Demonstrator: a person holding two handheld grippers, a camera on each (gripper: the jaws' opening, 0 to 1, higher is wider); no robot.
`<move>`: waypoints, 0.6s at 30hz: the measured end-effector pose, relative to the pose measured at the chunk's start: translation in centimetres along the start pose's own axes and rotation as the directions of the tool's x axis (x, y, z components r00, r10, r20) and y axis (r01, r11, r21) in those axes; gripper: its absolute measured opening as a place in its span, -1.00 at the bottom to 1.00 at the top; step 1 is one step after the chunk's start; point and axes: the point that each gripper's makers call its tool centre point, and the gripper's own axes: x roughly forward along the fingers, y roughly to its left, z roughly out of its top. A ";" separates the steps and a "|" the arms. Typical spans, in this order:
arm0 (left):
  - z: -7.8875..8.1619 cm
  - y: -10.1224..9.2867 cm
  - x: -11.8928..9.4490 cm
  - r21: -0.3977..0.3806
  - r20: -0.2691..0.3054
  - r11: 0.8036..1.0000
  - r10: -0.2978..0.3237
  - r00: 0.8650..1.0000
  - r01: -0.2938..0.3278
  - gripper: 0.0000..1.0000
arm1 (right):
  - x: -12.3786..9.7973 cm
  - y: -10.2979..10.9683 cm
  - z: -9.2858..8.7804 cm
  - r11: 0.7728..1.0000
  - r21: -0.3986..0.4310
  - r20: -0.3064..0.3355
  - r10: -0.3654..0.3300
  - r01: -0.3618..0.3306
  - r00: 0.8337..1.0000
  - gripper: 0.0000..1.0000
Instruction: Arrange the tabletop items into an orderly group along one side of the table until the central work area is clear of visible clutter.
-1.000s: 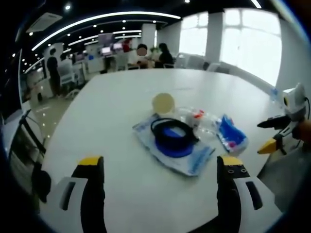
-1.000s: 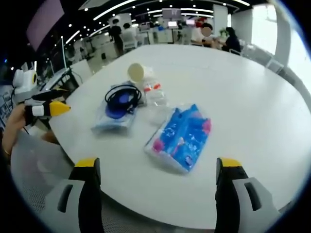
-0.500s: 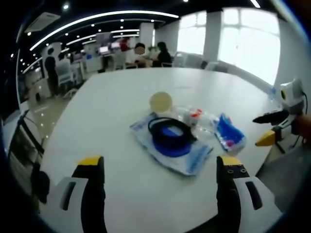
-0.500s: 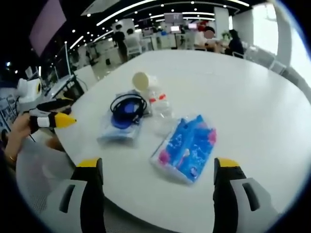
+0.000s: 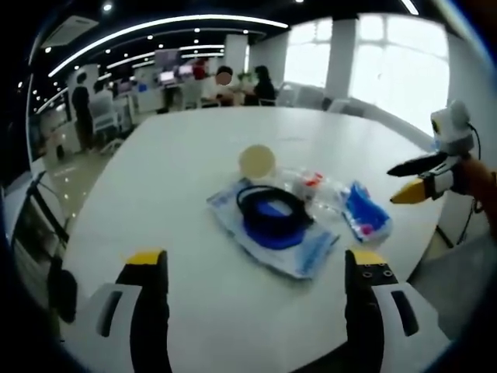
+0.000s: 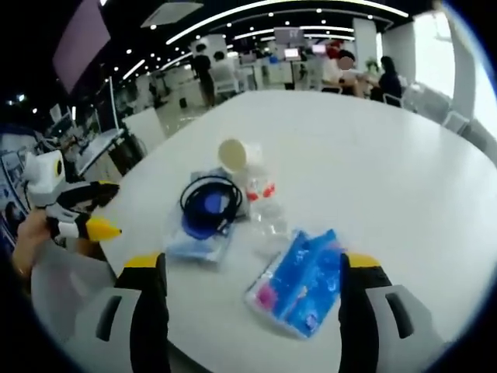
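On the white table (image 5: 178,163) lies a cluster of items. A clear bag with a blue item and a black cable (image 5: 272,221) sits nearest my left gripper (image 5: 256,311), which is open and empty over the table's near edge. Behind the bag are a pale cup on its side (image 5: 258,161), a clear bottle with a red cap (image 5: 311,186) and a blue packet (image 5: 365,216). My right gripper (image 6: 252,311) is open, its jaws framing the blue packet (image 6: 299,280). Beyond it lie the bottle (image 6: 268,210), the bag (image 6: 206,221) and the cup (image 6: 233,153).
The right gripper (image 5: 396,185), held by a hand, hovers off the table's right edge in the left gripper view. The left gripper (image 6: 101,210) shows beyond the table's edge (image 6: 140,249) at the left. People sit at desks (image 5: 225,81) far behind. A dark chair (image 5: 35,225) stands at the left.
The right gripper view has moved in towards the blue packet, which now lies between its jaws. In the left gripper view the right gripper has risen. The items on the table have not moved.
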 end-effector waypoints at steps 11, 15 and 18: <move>0.0 -0.5 0.1 -0.005 -0.004 1.000 -0.022 1.000 0.022 0.83 | 2.0 -0.5 0.9 1.000 -0.006 -0.028 0.019 -0.019 0.999 0.82; 0.0 -0.8 0.2 0.005 -0.011 1.000 -0.029 1.000 0.029 0.82 | 2.7 -0.7 1.1 1.000 -0.013 -0.043 0.023 -0.024 0.999 0.81; -0.1 -0.8 0.3 0.005 -0.017 0.999 -0.035 0.999 0.035 0.82 | 3.4 -1.0 1.4 1.000 -0.019 -0.049 0.023 -0.024 0.999 0.81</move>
